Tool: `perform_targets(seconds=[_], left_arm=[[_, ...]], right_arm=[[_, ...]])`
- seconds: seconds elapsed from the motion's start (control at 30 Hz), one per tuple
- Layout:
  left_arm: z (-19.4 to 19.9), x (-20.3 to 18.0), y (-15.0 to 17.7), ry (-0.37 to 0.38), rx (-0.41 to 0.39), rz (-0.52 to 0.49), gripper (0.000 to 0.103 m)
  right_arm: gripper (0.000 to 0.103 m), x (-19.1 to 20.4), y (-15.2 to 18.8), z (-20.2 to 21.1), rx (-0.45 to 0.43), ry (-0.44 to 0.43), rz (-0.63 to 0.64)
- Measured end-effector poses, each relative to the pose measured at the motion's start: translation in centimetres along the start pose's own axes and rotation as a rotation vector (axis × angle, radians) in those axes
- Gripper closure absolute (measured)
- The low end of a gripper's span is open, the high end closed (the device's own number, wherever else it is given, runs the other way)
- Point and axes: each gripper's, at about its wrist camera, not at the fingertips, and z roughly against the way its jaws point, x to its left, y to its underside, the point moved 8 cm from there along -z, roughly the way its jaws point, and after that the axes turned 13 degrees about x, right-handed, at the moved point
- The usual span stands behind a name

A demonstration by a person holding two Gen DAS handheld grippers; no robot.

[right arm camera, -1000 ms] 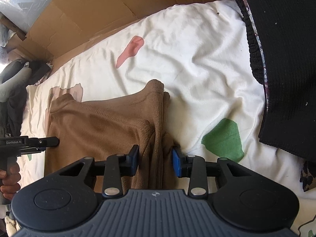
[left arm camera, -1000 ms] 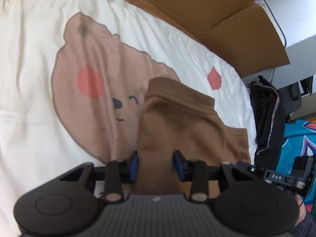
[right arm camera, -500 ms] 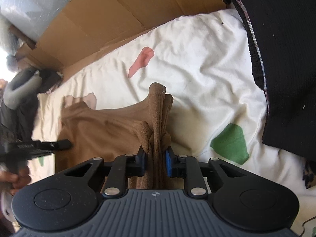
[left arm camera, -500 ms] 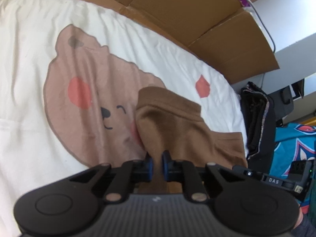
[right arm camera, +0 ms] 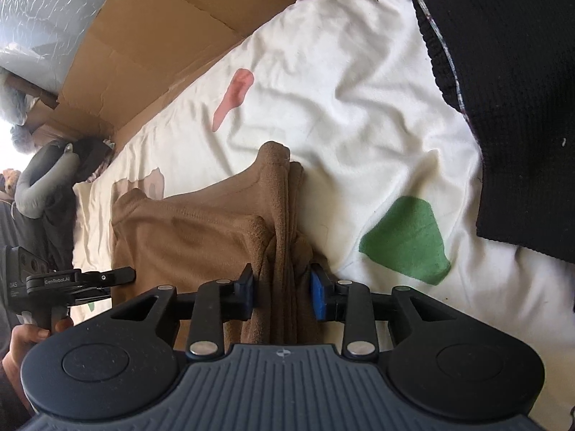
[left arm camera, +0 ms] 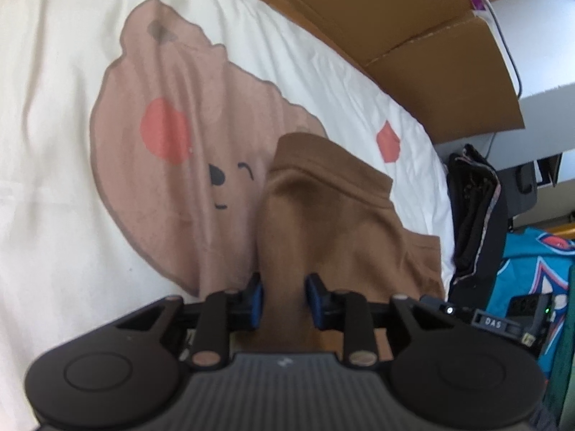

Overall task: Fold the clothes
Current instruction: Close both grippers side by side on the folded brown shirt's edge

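Observation:
A folded brown garment (left arm camera: 323,222) lies on a white bedsheet with a bear print (left arm camera: 54,143). My left gripper (left arm camera: 284,300) straddles a raised fold at the garment's near left edge. Its jaws are opening and the cloth still stands between the blue pads. In the right wrist view the same garment (right arm camera: 201,237) has a bunched stack of layers at its right edge. My right gripper (right arm camera: 282,294) straddles that stack, its jaws opening too, with the cloth loose between the pads. The left gripper (right arm camera: 104,276) shows at the far left of that view, held by a hand (right arm camera: 25,341).
Flattened cardboard (left arm camera: 413,36) lines the far side of the bed. A black knitted garment (right arm camera: 503,72) lies on the sheet to the right of the brown one. Teal printed cloth (left arm camera: 532,269) hangs beyond the bed's right edge. Grey items (right arm camera: 43,186) sit at the far left.
Half a second ago both grippers were pinched tight on the brown cloth. Now both pairs of pads stand wider apart, and the pinched folds have slackened and settled lower.

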Motion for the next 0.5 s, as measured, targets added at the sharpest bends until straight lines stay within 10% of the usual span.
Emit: perform_targets(seconds=[0.3, 0.5], left_arm=[[1.1, -2.4, 0.0, -0.013, -0.037, -0.136, 0.091], [0.5, -1.4, -0.1, -0.024, -0.012, -0.114, 0.073]], right_arm=[[0.075, 1.3, 0.1, 1.3, -0.018, -0.050, 0.033], [0.062, 0.0, 0.2, 1.0, -0.015, -0.034, 0.019]])
